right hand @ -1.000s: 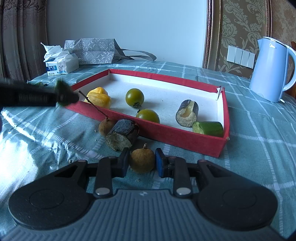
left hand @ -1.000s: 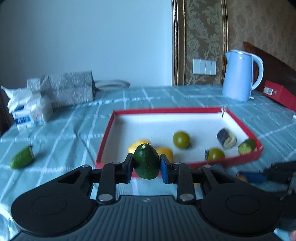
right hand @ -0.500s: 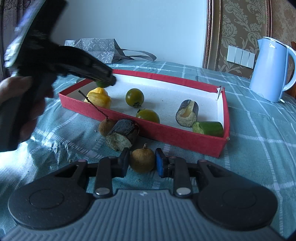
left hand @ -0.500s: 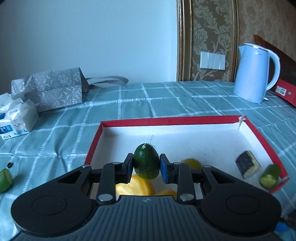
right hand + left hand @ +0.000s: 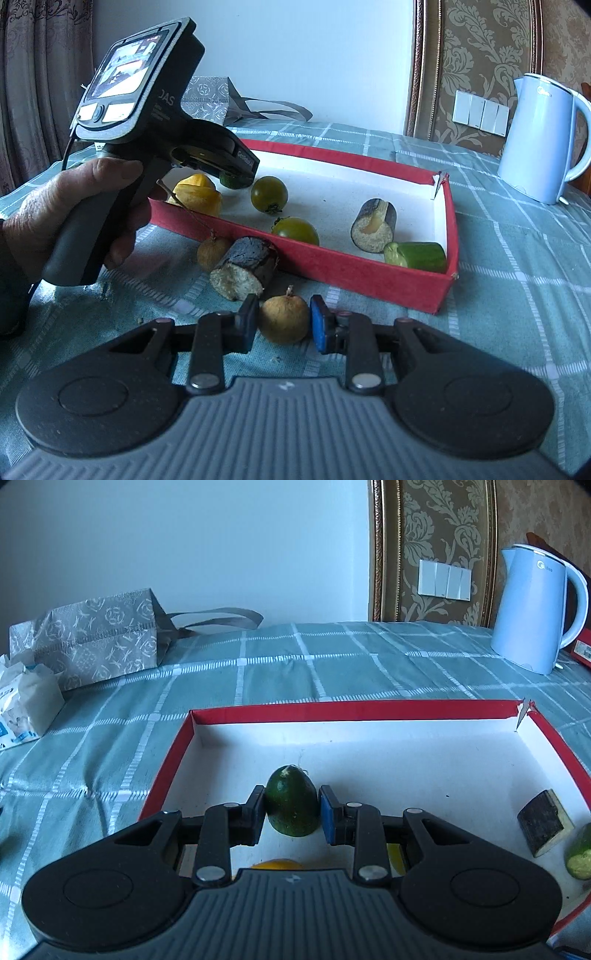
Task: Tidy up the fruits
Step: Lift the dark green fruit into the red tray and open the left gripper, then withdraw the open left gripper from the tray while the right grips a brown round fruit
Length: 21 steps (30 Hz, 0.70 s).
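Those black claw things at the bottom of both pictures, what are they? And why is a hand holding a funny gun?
They are grabbers that a person holds, one in each hand, each with a camera looking along its fingers. The "gun" is the left gripper seen from the right one's camera, with the hand on its handle. It pinches a dark green fruit over the red tray. The right gripper pinches a brown round fruit on the checked cloth. The tray holds green tomatoes, yellow fruit and cut pieces.

matt card tray (image 5: 351,707), woven tablecloth (image 5: 332,664)
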Tool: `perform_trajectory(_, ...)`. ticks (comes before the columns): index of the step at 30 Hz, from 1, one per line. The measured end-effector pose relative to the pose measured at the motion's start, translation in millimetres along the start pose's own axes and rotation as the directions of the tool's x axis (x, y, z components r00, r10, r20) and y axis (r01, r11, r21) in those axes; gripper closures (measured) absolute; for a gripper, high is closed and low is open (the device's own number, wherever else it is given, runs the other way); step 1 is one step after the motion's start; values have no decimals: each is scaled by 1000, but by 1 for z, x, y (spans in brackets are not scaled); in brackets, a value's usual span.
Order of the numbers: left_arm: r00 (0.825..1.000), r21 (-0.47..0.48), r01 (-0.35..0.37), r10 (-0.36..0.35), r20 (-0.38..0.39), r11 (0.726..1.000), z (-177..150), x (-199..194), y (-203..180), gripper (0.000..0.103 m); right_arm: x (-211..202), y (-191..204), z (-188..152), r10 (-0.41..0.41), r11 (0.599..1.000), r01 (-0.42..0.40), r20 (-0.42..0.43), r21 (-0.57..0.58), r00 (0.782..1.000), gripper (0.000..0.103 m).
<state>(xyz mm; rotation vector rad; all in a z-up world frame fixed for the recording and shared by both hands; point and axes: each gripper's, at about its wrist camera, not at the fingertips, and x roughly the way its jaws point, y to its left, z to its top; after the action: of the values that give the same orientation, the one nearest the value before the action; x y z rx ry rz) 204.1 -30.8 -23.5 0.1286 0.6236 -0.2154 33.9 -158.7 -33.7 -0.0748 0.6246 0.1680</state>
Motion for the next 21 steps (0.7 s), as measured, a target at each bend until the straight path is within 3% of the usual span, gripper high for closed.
perform_trajectory(2,1000,15,-19,19,8,1000,-1,-1,-2,69,0,0,0,0,1000,0,0,0,1000,76)
perform_trajectory(4,999,13,-36,36,12,999,-1,-2,-2,40,0,0,0,0,1000,0,0,0,1000,76)
perform_trajectory(5,999,1,-34,34,22,999,-1,-5,1,37,0,0,0,0,1000,0,0,0,1000,76)
perform_trajectory(10,994,-80,-32,40,101,996,-1,-35,17,28,0,0,0,0,1000,0,0,0,1000,76)
perform_trajectory(15,986,-155,-24,50,162,988,-20,-83,33,28,0,0,0,-1,1000,1,0,-2,1000,77)
perform_trajectory(21,988,-117,-15,33,153,993,-63,-130,35,24,0,0,0,-5,1000,5,0,-9,1000,77)
